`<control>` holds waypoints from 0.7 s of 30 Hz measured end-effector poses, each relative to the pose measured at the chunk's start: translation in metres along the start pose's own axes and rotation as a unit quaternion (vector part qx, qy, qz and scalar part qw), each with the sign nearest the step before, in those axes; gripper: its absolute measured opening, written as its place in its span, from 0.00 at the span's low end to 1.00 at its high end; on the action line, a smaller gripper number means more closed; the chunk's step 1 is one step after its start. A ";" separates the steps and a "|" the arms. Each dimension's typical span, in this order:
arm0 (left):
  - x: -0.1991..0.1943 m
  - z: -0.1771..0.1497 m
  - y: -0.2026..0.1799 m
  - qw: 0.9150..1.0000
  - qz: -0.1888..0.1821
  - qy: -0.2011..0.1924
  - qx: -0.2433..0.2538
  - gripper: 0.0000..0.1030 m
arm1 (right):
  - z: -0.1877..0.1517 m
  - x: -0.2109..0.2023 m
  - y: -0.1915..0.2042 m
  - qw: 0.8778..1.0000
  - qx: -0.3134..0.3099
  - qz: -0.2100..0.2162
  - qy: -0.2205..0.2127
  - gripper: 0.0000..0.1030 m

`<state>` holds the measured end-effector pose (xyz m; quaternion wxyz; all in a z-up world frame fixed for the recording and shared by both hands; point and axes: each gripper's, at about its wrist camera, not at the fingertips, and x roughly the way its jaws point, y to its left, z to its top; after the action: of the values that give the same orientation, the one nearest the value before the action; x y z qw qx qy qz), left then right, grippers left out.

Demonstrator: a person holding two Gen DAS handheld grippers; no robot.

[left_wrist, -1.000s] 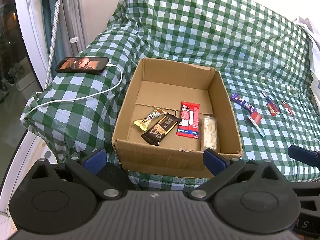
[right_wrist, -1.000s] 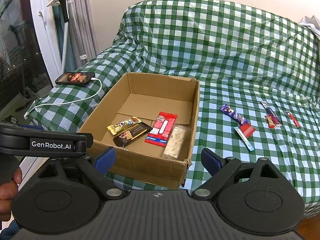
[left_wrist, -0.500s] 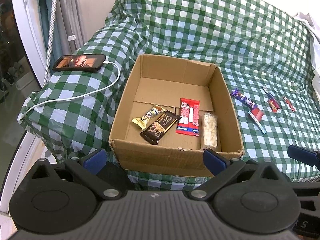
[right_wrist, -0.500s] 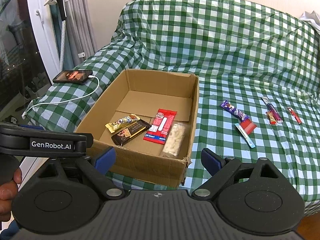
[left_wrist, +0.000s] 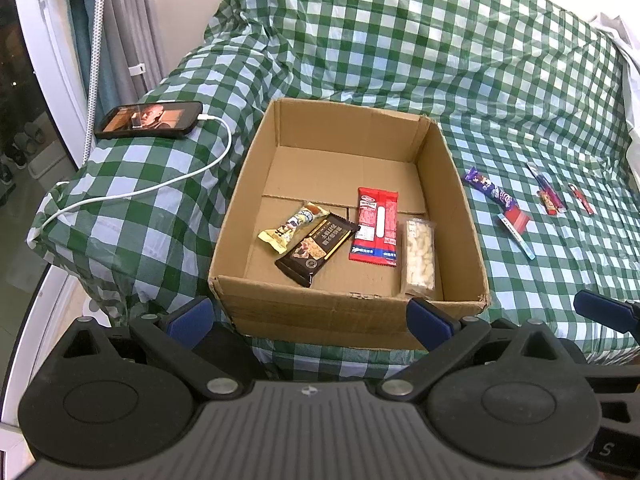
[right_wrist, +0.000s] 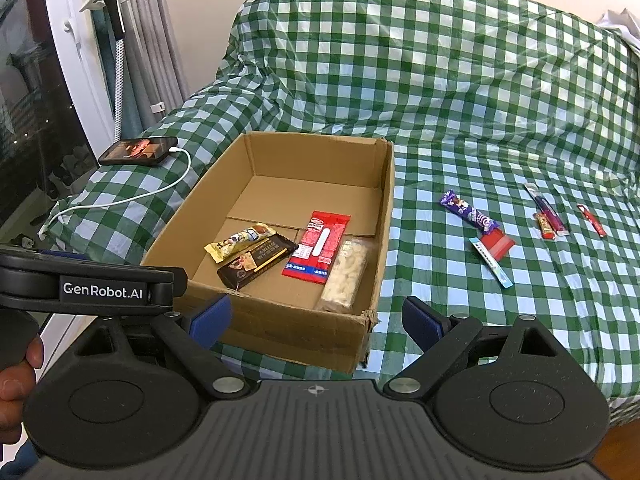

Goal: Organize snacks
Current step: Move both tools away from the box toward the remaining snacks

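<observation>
Jaws wide on both left gripper (left_wrist: 308, 314) and right gripper (right_wrist: 316, 318); nothing held, nothing touched, both poised just short of cardboard box's (right_wrist: 280, 332) near wall. Four snacks in box, toward near end: yellow bar (right_wrist: 240, 242), dark bar (right_wrist: 258, 262), red pack (right_wrist: 318, 252), clear pack (right_wrist: 344, 276). Left to do, right of box on checked cloth (right_wrist: 440, 92): purple bar (right_wrist: 468, 212), blue stick (right_wrist: 490, 262), red sachet (right_wrist: 498, 244), several small sticks (right_wrist: 550, 216) farther right. Roughly half done by count.
</observation>
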<state>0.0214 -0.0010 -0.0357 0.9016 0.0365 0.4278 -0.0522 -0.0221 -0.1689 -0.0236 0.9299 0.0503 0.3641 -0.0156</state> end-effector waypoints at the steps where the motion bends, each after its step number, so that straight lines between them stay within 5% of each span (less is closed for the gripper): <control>1: 0.001 0.000 -0.001 1.000 0.000 0.001 0.001 1.00 | 0.000 0.001 -0.001 1.000 0.001 0.001 0.001 0.90; 21: 0.018 0.042 -0.056 0.999 -0.017 0.015 0.049 1.00 | 0.000 0.012 -0.074 0.996 0.083 -0.031 -0.002 0.90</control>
<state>0.0574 -0.0625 -0.0242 0.8911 0.0742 0.4390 -0.0878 -0.0183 -0.2424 -0.0379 0.9223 0.1161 0.3611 -0.0745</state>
